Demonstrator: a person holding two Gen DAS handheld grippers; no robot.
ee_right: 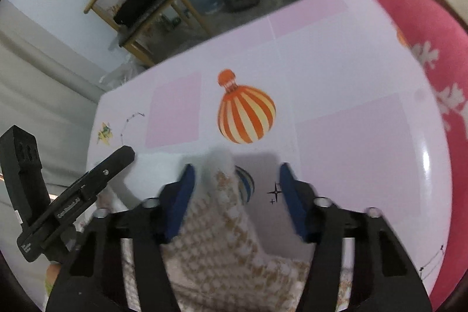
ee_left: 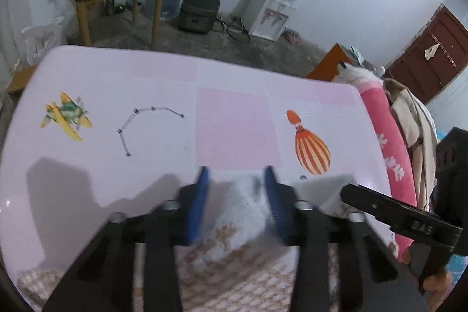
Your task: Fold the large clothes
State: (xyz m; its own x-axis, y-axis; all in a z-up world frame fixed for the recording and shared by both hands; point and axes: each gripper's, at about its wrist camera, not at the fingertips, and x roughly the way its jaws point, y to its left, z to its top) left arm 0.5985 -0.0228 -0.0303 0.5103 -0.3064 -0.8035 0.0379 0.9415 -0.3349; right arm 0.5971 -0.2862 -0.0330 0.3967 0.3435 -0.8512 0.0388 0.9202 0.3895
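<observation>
garment (ee_left: pixel 234 247) on pink bench (ee_left: pixel 117 84), near edge, long axis across both hands | left gripper (ee_left: pixel 237 180) narrowed onto bunched fold | right gripper (ee_right: pixel 234 174) wider, fold against left finger only | both level, side by side

Not much to read in here. The other gripper's black body (ee_left: pixel 409 217), seen from the left wrist, carries small pale digits that look like "045", though they are blurred. From the right wrist, the neighbouring gripper's arm (ee_right: pixel 73 203) bears a line of pale lettering too soft to make out.
</observation>
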